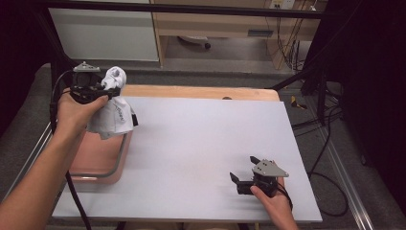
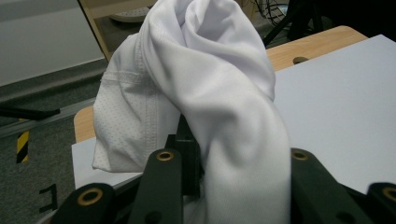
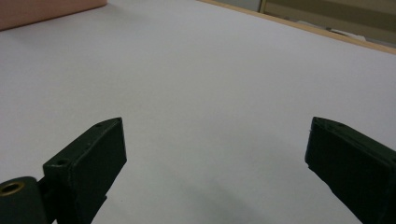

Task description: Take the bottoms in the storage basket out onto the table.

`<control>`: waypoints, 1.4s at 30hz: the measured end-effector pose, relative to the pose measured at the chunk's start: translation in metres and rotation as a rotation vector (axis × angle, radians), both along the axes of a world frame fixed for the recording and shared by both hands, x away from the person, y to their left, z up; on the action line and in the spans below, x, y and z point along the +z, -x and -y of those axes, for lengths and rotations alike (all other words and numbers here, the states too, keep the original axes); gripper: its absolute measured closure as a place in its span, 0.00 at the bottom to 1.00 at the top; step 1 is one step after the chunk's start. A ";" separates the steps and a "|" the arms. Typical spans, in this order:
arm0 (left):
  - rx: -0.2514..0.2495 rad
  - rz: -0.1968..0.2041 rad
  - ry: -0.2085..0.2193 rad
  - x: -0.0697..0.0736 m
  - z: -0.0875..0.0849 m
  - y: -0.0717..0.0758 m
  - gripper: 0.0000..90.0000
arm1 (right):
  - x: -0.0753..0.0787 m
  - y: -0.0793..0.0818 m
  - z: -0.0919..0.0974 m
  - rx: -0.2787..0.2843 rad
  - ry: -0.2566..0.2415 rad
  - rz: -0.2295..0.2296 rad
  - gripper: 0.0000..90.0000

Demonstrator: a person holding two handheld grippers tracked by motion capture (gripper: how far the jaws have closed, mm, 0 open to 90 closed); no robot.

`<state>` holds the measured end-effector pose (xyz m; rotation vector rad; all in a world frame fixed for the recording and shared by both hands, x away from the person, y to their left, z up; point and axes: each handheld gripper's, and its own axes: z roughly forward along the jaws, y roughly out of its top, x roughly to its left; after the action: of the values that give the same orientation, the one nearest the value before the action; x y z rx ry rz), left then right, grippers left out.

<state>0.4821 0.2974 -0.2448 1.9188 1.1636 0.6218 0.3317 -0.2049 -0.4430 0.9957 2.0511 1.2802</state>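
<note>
Left gripper (image 1: pixel 111 91) lifted over the pink basket (image 1: pixel 98 163) at the bench's (image 1: pixel 201 143) left edge, fingers clamped on a bunched white garment (image 1: pixel 112 117), probably pulling it out to lay on the sheet. Cloth (image 2: pixel 210 93) humps up between and over the fingers, rest hanging below toward the basket. Right gripper (image 1: pixel 244 173) rests low on bare bench near the front right, fingers (image 3: pixel 88 168) wide apart, nothing between, likely waiting to help spread.

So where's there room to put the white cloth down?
The white sheet is bare between the pink basket and the right gripper, wide open. The crowded left edge has the left gripper holding the white cloth above the basket.
</note>
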 end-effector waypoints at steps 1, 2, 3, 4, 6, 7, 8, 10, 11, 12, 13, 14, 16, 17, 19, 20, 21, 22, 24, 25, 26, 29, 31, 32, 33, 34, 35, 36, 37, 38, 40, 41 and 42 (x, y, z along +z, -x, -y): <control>-0.004 -0.009 0.040 -0.002 0.001 0.000 0.78 | 0.000 0.000 0.000 0.001 -0.001 -0.003 0.06; -0.001 -0.014 0.054 -0.004 0.002 0.000 0.78 | 0.000 -0.001 0.000 0.003 -0.002 -0.002 0.06; 0.009 -0.018 0.058 -0.005 0.003 0.000 0.78 | 0.000 -0.001 0.000 0.005 -0.005 0.000 0.06; 0.025 -0.019 0.055 -0.006 0.005 -0.001 0.78 | 0.000 -0.001 0.000 0.008 -0.006 0.002 0.06; 0.041 -0.018 0.035 -0.007 0.007 -0.004 0.78 | 0.001 -0.001 -0.002 0.014 -0.004 0.001 0.07; 0.043 -0.014 0.030 -0.007 0.007 -0.005 0.78 | 0.000 -0.001 -0.002 0.018 0.002 0.000 0.07; 0.040 -0.012 0.024 -0.007 0.008 -0.007 0.78 | 0.000 -0.001 -0.003 0.023 0.011 -0.003 0.07; 0.042 -0.008 0.013 -0.007 0.010 -0.007 0.78 | 0.000 0.000 -0.005 0.031 0.025 -0.002 0.07; 0.042 -0.008 0.012 -0.008 0.010 -0.006 0.78 | 0.001 0.001 -0.006 0.035 0.023 -0.002 0.07; 0.043 -0.009 0.016 -0.008 0.010 -0.005 0.78 | 0.001 0.001 -0.006 0.038 0.020 -0.001 0.07; 0.041 -0.006 0.021 -0.007 0.011 -0.004 0.78 | 0.002 0.001 -0.007 0.041 0.015 0.000 0.07; 0.036 -0.004 0.020 -0.007 0.011 -0.003 0.78 | 0.002 0.001 -0.008 0.045 0.013 -0.001 0.07; 0.030 -0.001 0.016 -0.006 0.012 -0.001 0.78 | 0.001 0.000 -0.009 0.051 0.027 -0.001 0.07; 0.029 0.000 0.018 -0.006 0.012 0.000 0.78 | 0.001 0.001 -0.009 0.051 0.033 -0.001 0.07; 0.029 0.000 0.019 -0.006 0.012 0.000 0.78 | 0.001 0.003 -0.008 0.050 0.039 0.005 0.07; 0.049 -0.002 0.021 -0.006 0.011 0.000 0.78 | 0.002 0.004 -0.008 0.048 0.038 0.004 0.06; 0.056 -0.001 0.027 -0.006 0.011 0.000 0.78 | 0.002 0.005 -0.007 0.045 0.033 0.006 0.06; 0.053 -0.001 0.027 -0.004 0.010 -0.001 0.78 | 0.002 0.005 -0.006 0.041 0.024 0.007 0.06; 0.051 0.003 0.025 -0.003 0.009 -0.003 0.78 | 0.002 0.005 -0.003 0.030 0.018 0.005 0.06; 0.044 0.006 0.018 0.000 0.008 -0.006 0.78 | 0.001 0.004 -0.002 0.026 0.018 0.004 0.06; 0.041 0.007 0.014 0.001 0.008 -0.007 0.78 | 0.001 0.003 -0.001 0.021 0.017 0.000 0.07; 0.041 0.006 0.014 0.001 0.008 -0.008 0.78 | 0.002 0.002 0.000 0.007 -0.014 -0.008 0.07; 0.037 0.003 0.010 0.001 0.009 -0.008 0.78 | 0.002 0.001 -0.001 0.008 -0.019 -0.004 0.07; 0.036 0.003 0.003 0.001 0.010 -0.009 0.78 | 0.002 0.002 -0.002 0.014 -0.015 -0.002 0.07; 0.033 0.004 -0.006 0.002 0.011 -0.008 0.78 | 0.001 0.002 -0.002 0.018 -0.013 -0.003 0.07; 0.034 0.008 -0.010 0.003 0.012 -0.007 0.78 | 0.001 0.002 -0.003 0.020 -0.005 -0.005 0.07; 0.034 0.008 -0.010 0.003 0.012 -0.007 0.78 | 0.001 0.002 -0.003 0.020 -0.005 -0.005 0.07; 0.033 0.012 -0.014 0.004 0.013 -0.006 0.78 | 0.002 0.002 -0.004 0.020 -0.007 -0.006 0.07; 0.028 0.019 -0.003 0.005 0.015 -0.004 0.78 | 0.002 0.002 -0.004 0.020 -0.006 -0.005 0.07; 0.026 0.021 -0.001 0.005 0.016 -0.003 0.78 | 0.001 0.002 -0.004 0.018 0.000 -0.006 0.07; 0.019 0.021 -0.003 0.006 0.019 -0.003 0.78 | 0.002 0.002 -0.004 0.018 0.004 -0.003 0.07; 0.018 0.024 -0.003 0.006 0.020 -0.003 0.78 | 0.002 0.002 -0.004 0.019 0.002 -0.002 0.07; 0.018 0.024 -0.003 0.006 0.020 -0.003 0.78 | 0.002 0.002 -0.004 0.019 0.002 -0.002 0.07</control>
<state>0.4848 0.2771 -0.2383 1.9008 1.1660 0.6551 0.3295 -0.2007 -0.4412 0.9798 2.0671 1.2873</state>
